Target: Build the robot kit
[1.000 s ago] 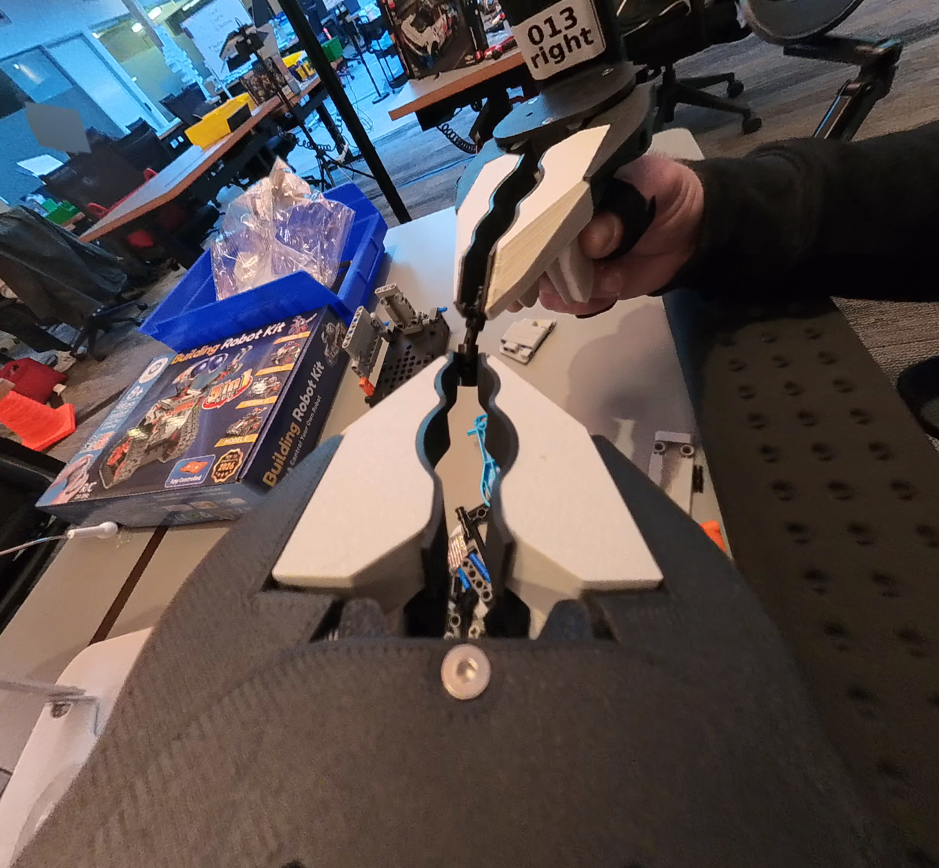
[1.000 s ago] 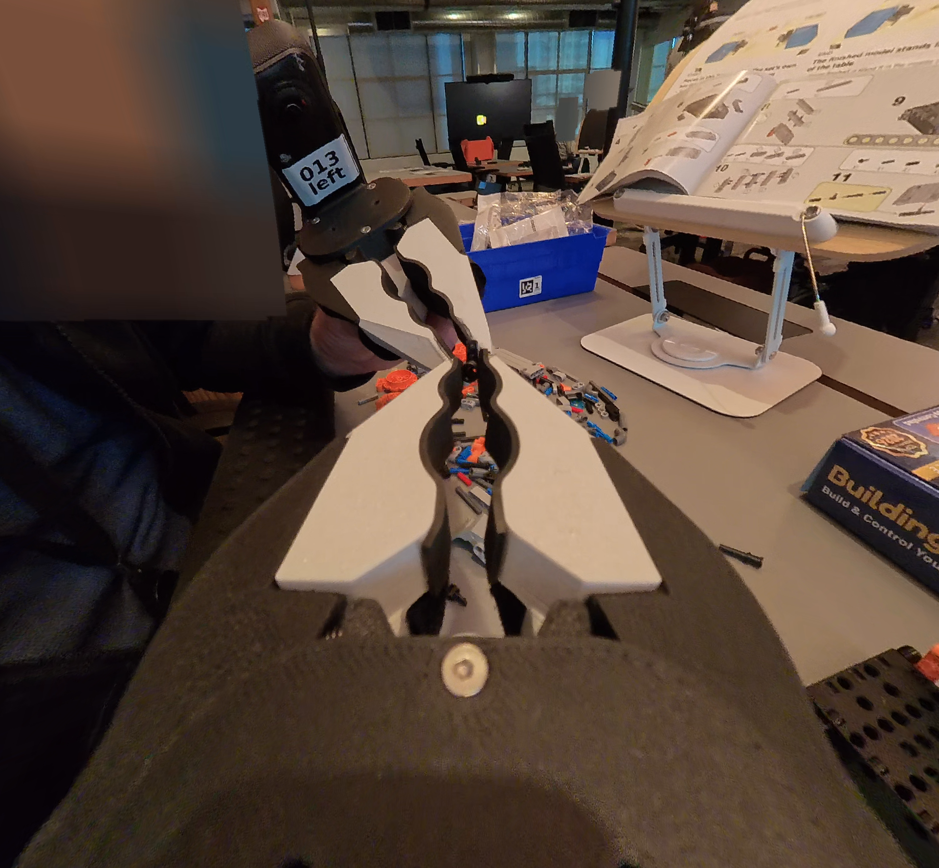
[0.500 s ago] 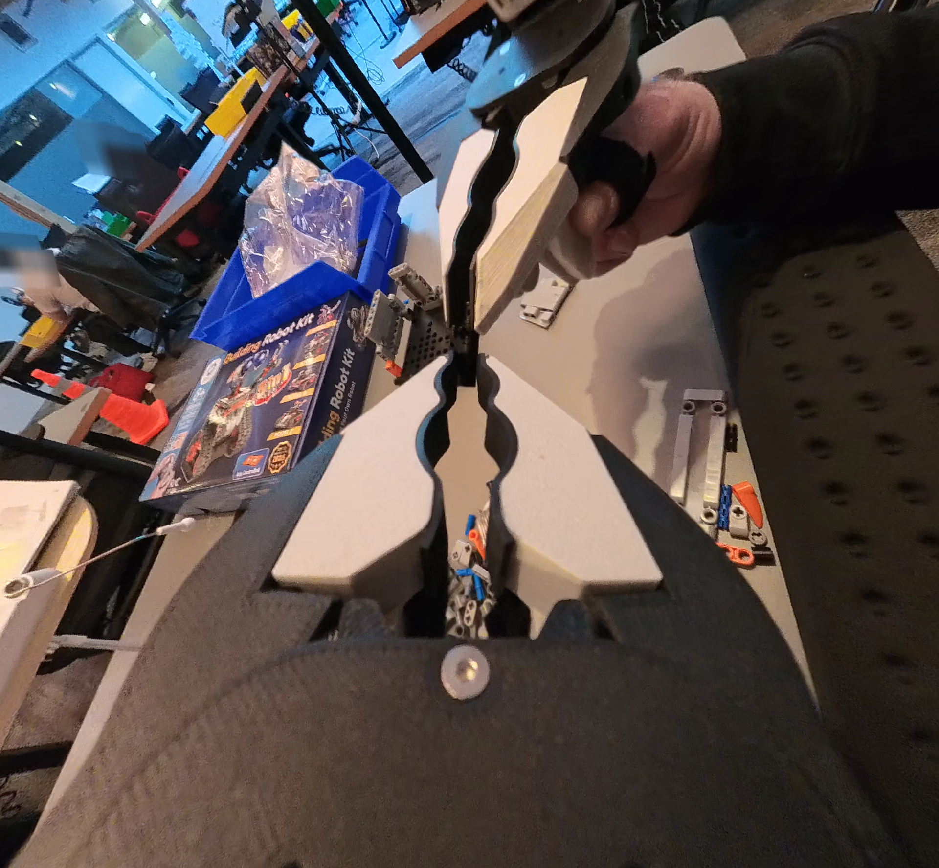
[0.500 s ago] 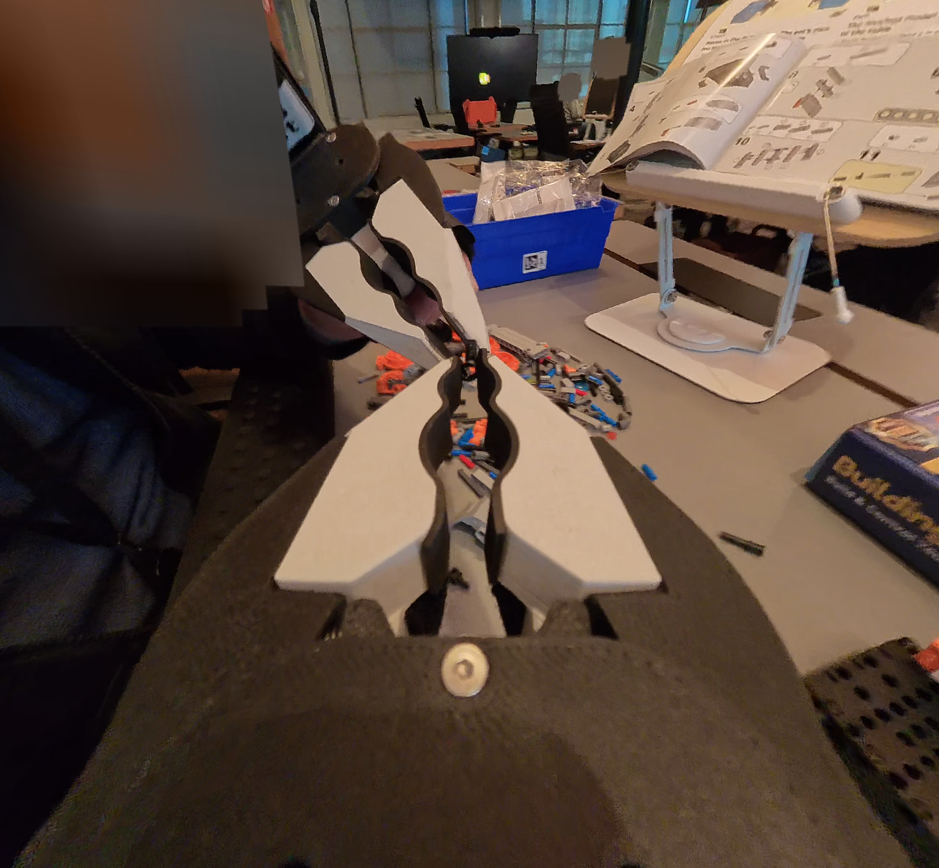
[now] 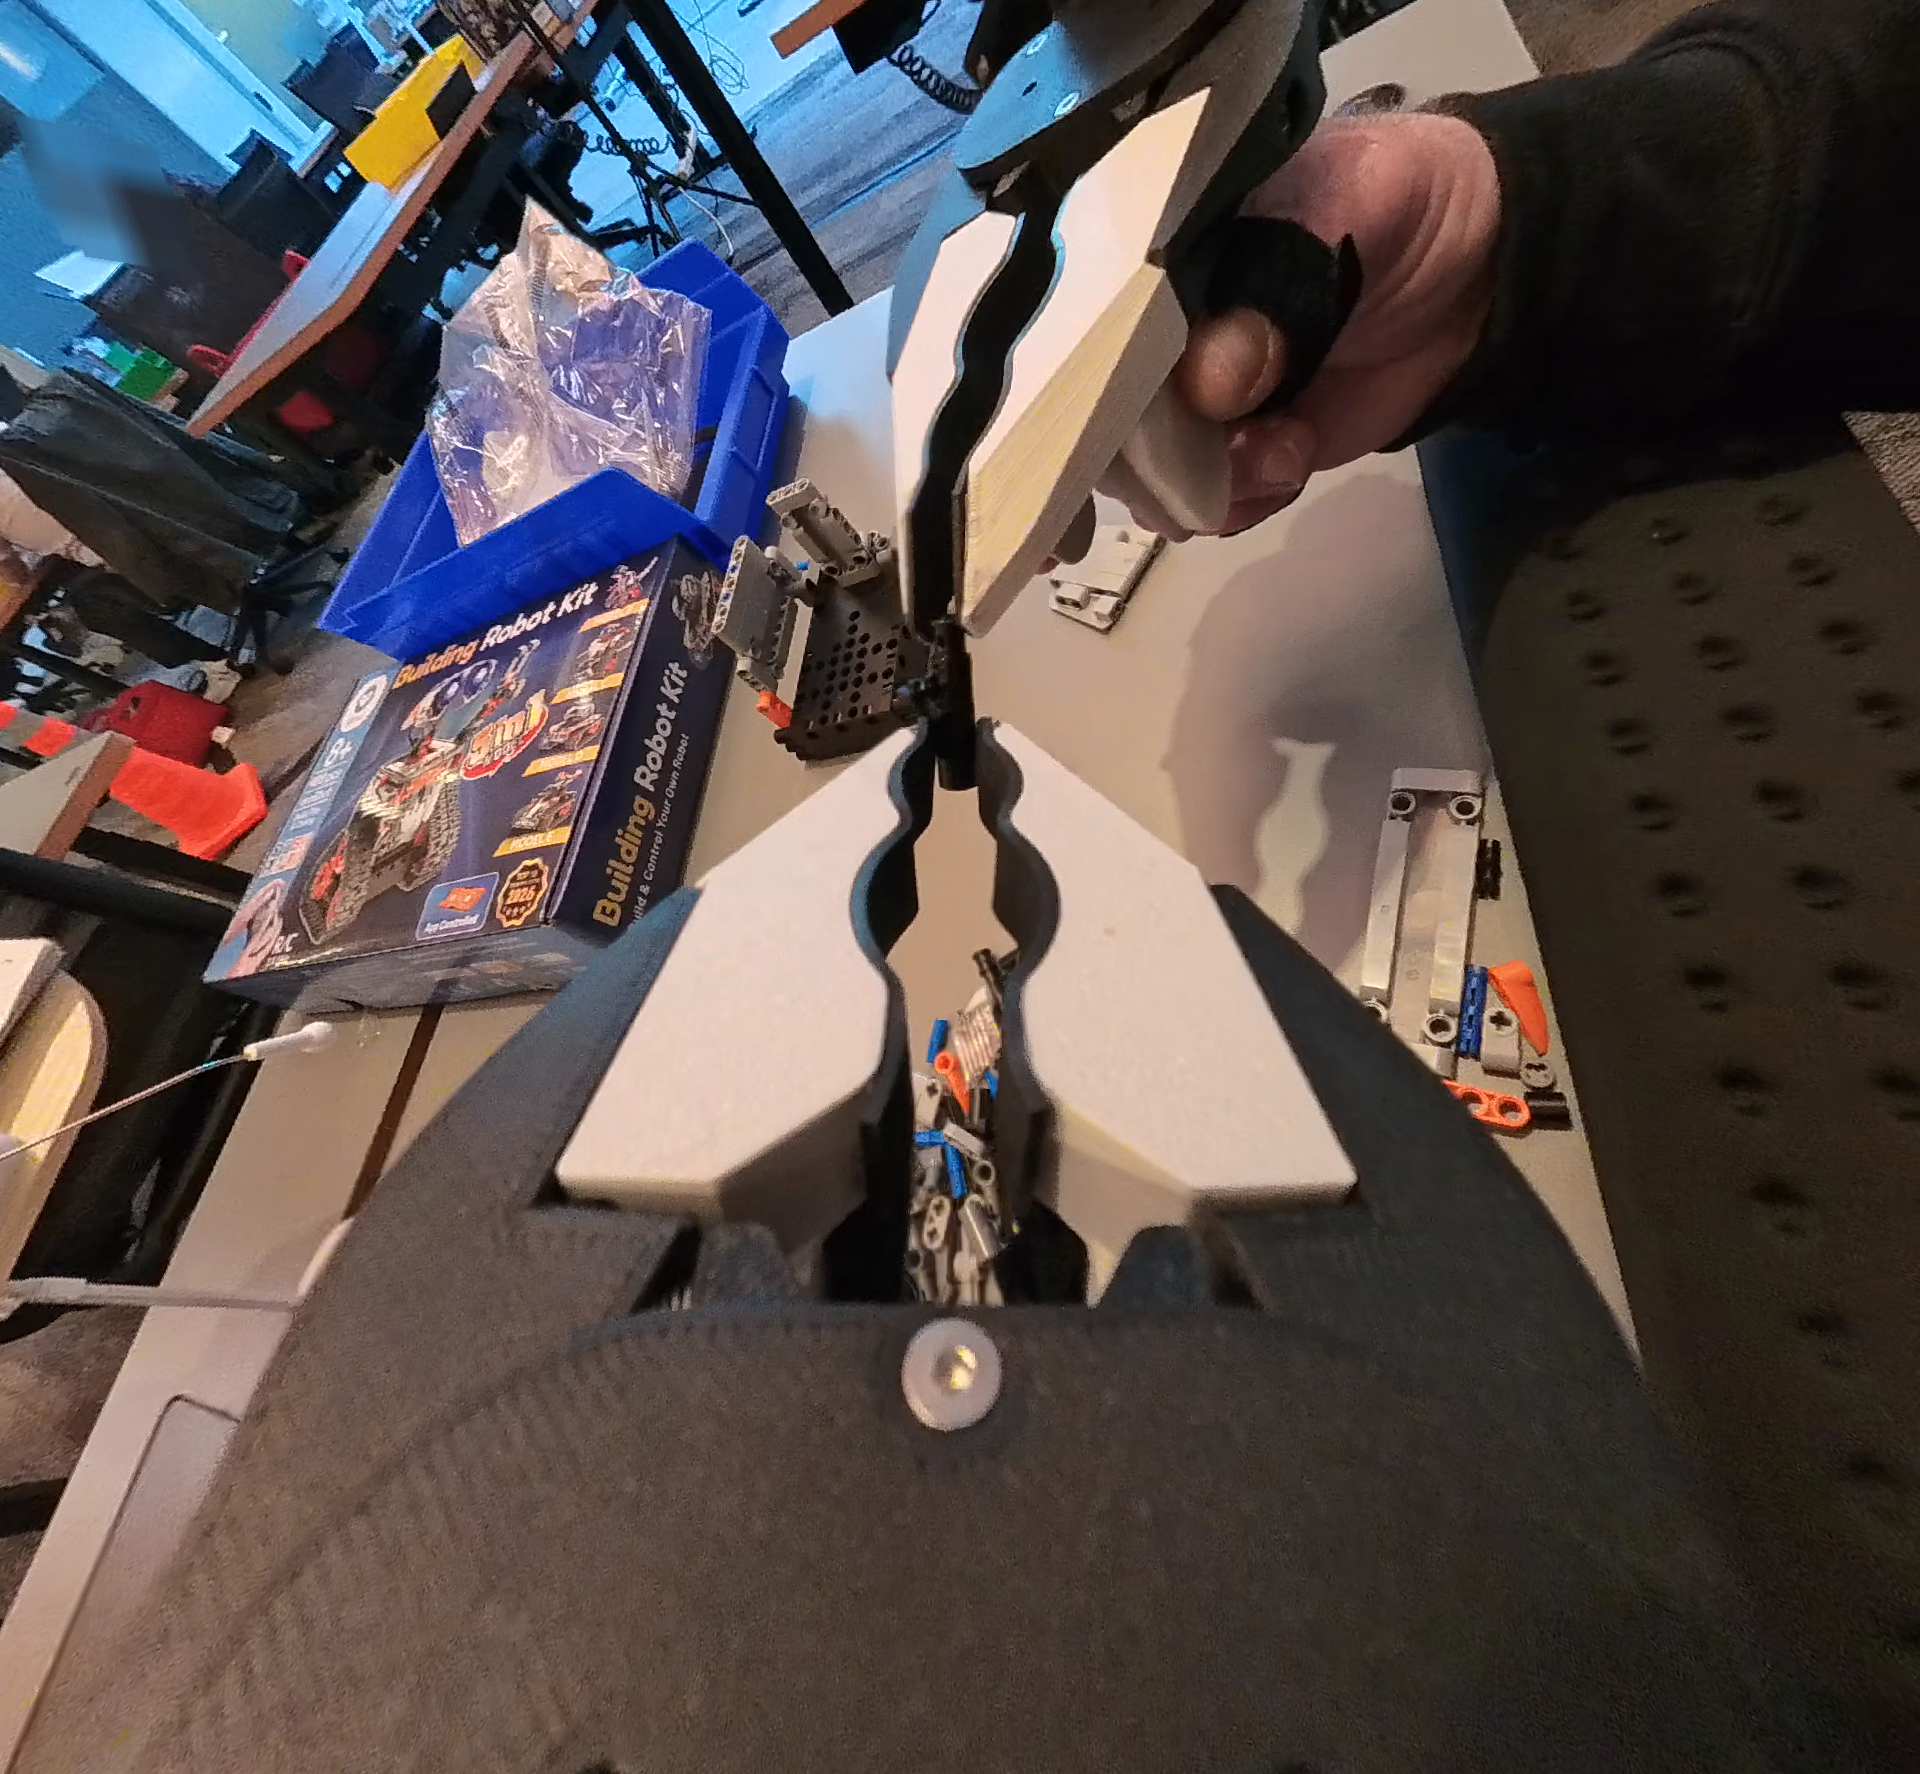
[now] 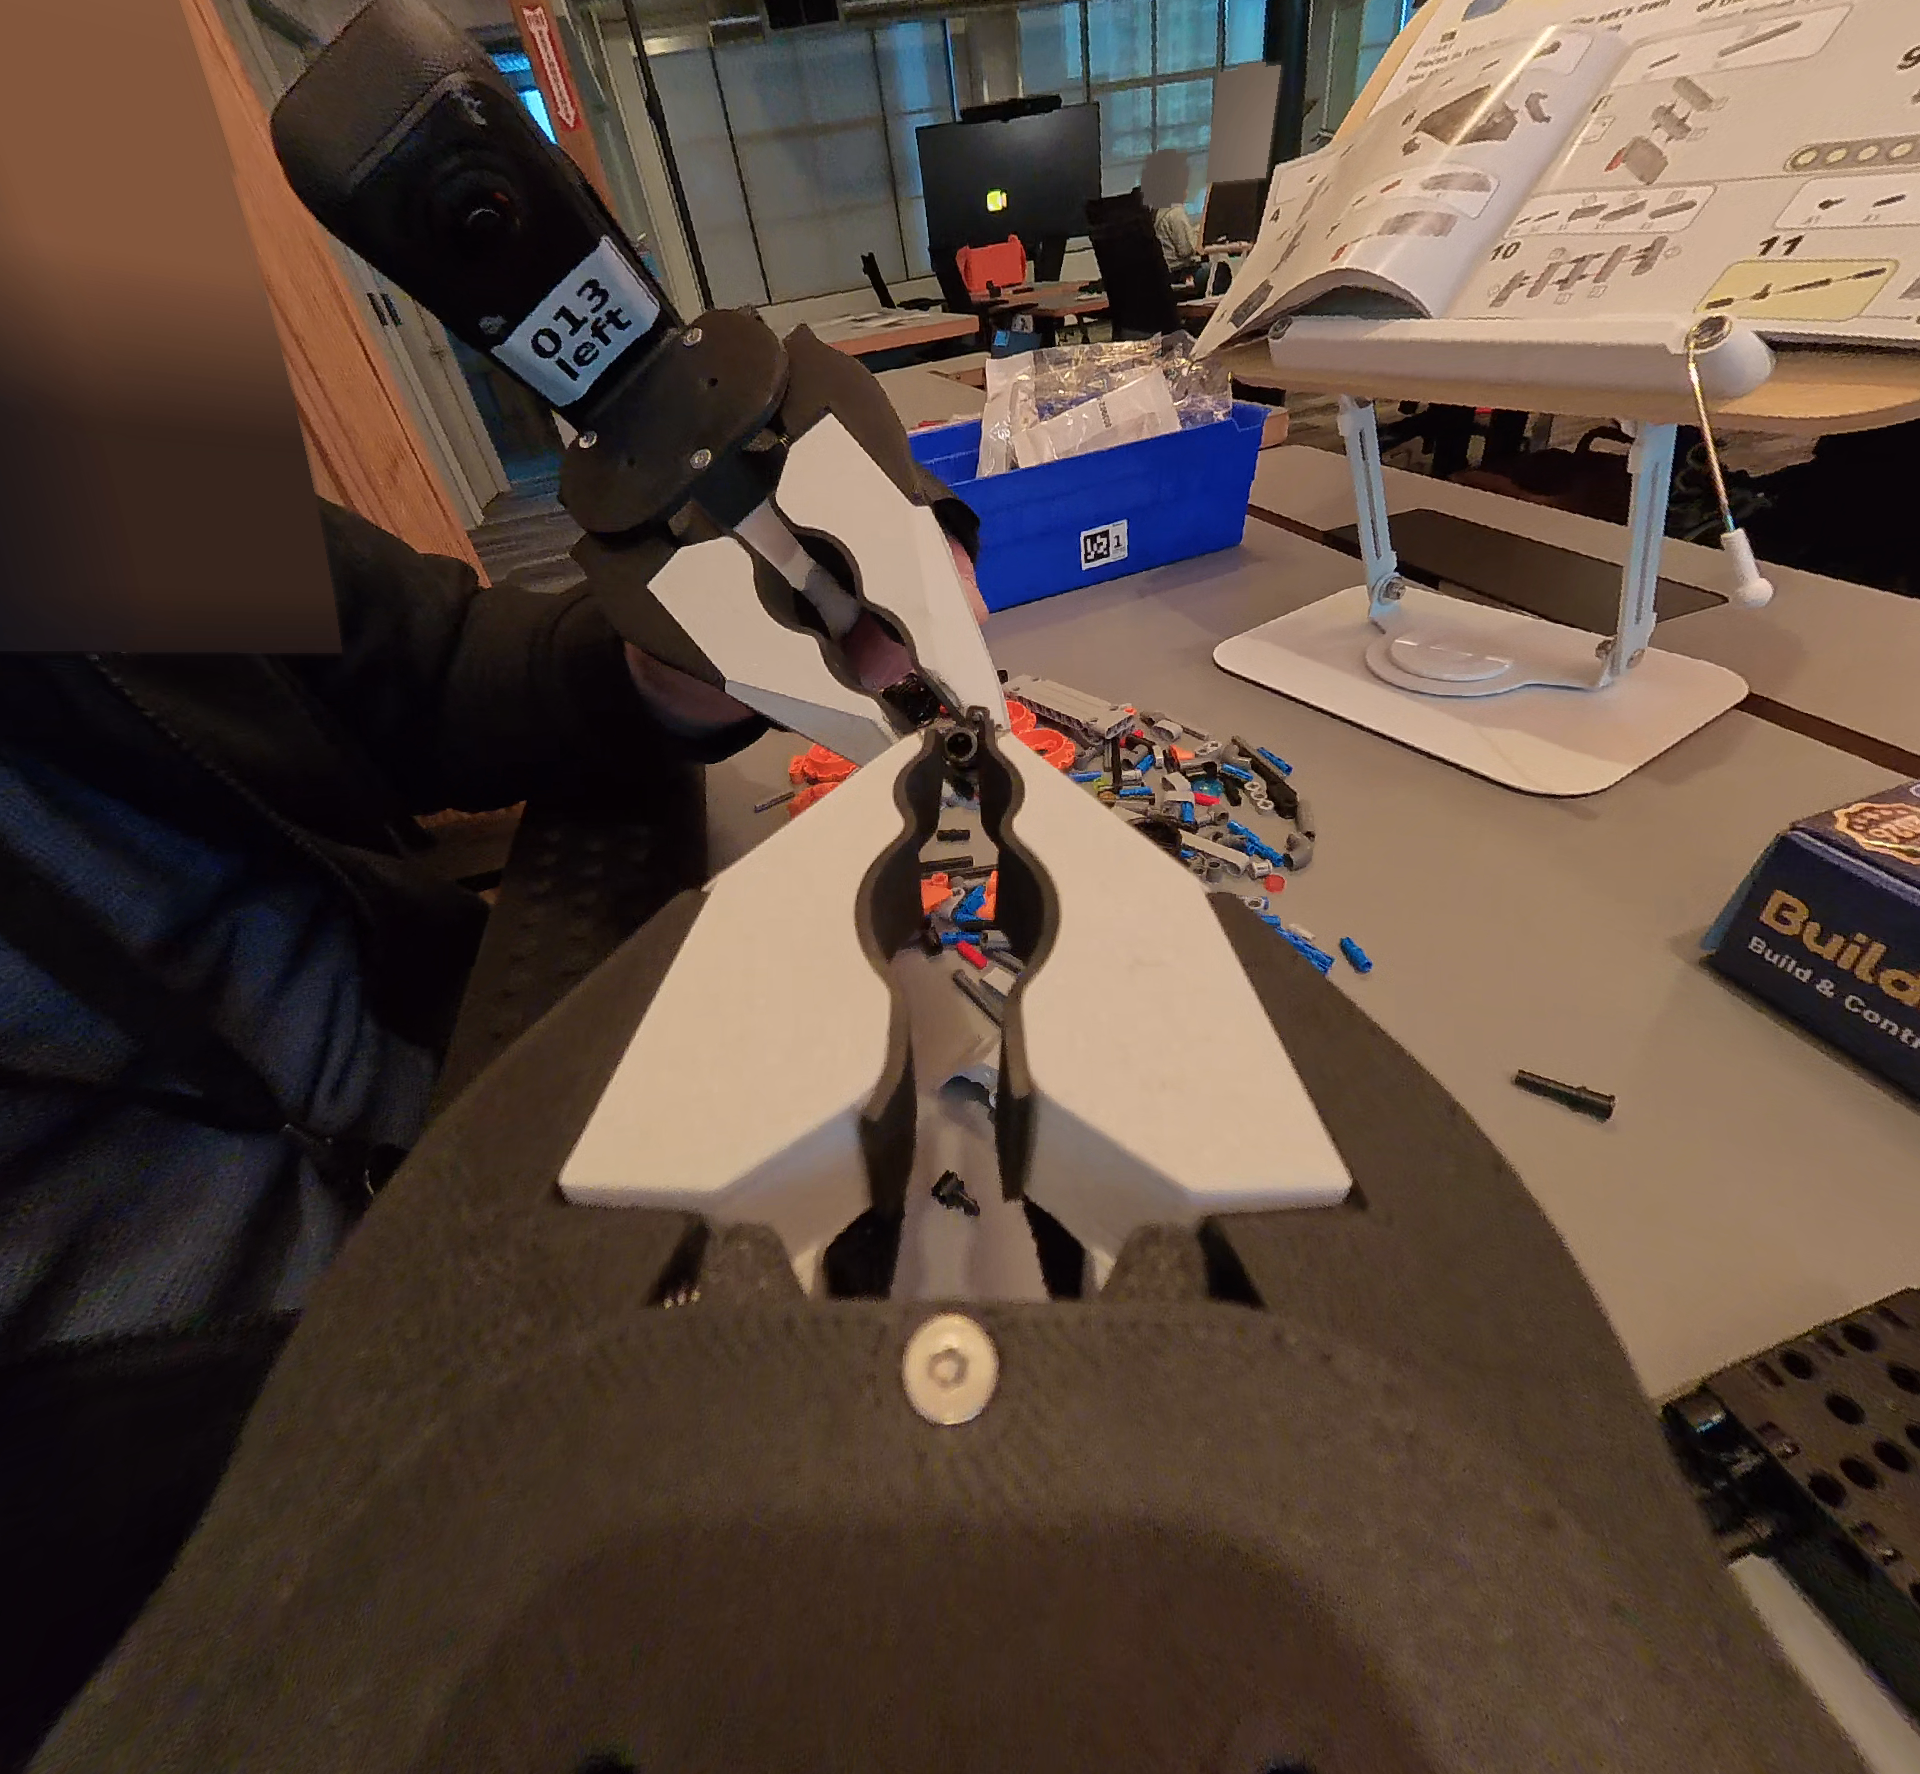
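Note:
My left gripper (image 5: 951,739) is shut on a small black connector piece (image 5: 954,768). My right gripper (image 5: 935,621) comes down from above, held by a hand (image 5: 1351,311), and is shut on another small black piece (image 5: 940,680). The two pieces touch tip to tip above the grey table (image 5: 1247,644). In the right wrist view my right gripper (image 6: 961,735) holds a black tubular piece (image 6: 961,748) seen end-on. The left gripper (image 6: 920,701) reaches in from the upper left with its black piece (image 6: 910,688) against it.
A pile of small loose parts (image 6: 1174,789) lies under the grippers. A blue bin (image 6: 1101,498) with plastic bags, a kit box (image 5: 488,789), a partly built black and grey model (image 5: 831,654), grey beams (image 5: 1423,893), a booklet on a white stand (image 6: 1486,685) and a black perforated mat (image 5: 1714,789) surround them. Both grippers' tips are close together, under 4 cm apart.
Both grippers stayed shut and tip to tip. They tilted against each other, so the right gripper now stands steeper over the left and its black piece shows end-on.

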{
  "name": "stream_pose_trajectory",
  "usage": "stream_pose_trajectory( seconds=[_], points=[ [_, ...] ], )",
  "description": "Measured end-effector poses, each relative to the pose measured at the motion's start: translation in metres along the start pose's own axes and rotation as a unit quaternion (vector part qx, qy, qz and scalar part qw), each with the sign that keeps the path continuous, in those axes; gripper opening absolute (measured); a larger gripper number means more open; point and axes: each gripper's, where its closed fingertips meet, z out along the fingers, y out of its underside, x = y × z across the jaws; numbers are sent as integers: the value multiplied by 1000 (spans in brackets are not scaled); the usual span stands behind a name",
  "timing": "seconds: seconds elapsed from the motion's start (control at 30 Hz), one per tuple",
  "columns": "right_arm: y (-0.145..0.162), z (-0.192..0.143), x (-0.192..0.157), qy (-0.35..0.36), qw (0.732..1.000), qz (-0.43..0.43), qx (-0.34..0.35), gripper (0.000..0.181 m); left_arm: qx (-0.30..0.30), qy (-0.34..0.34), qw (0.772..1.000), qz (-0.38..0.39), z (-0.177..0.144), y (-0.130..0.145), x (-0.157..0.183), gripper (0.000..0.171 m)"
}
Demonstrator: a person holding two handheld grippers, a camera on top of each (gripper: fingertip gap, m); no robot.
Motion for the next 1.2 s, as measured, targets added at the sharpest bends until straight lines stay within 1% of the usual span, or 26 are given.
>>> stream_pose_trajectory(
  seconds=[0.2, 0.3, 0.43, 0.53, 0.57, 0.63, 0.73, 0.77, 0.8, 0.87, 0.93, 1.1, 1.2],
  points=[
    [3, -1, 6, 13, 1000, 3, -1, 4, 2, 15, 1000, -22, 0, 4, -2, 5],
    [-2, -5, 10, 20, 1000, 7, 14, 10, -2, 35, 999, -37, 2, 9, 0, 4],
    [6, 0, 6, 12, 1000, 3, -7, 12, 4, 40, 998, -46, 4, 9, 0, 4],
    [11, 4, 5, 13, 1000, -3, -22, 9, 9, 45, 998, -47, 4, 7, 1, 4],
    [11, 3, 6, 16, 1000, -7, -22, 4, 10, 46, 998, -47, 4, 7, 2, 4],
    [11, 3, 6, 18, 1000, -9, -24, 4, 11, 48, 998, -46, 4, 7, 3, 4],
    [8, 2, 5, 8, 1000, 3, -12, 4, 28, 58, 996, -64, 4, 3, 3, 5],
    [6, 2, 3, 0, 1000, 9, -5, 4, 37, 59, 995, -77, 3, 1, 2, 9],
    [5, 1, 2, -6, 1000, 12, 1, 3, 48, 65, 993, -91, 3, -2, 2, 12],
    [4, 2, -2, -18, 1000, 13, 6, 4, 71, 95, 984, -134, 2, -8, 6, 14],
    [1, 1, -5, -30, 999, 17, 16, 4, 94, 109, 977, -157, -1, -13, 5, 9],
    [-1, 5, -13, -42, 999, 5, 24, 3, 114, 148, 961, -203, -2, -17, 9, 11],
    [-3, 5, -14, -48, 998, 10, 33, 3, 134, 173, 947, -236, -4, -20, 12, 5]
  ],
)
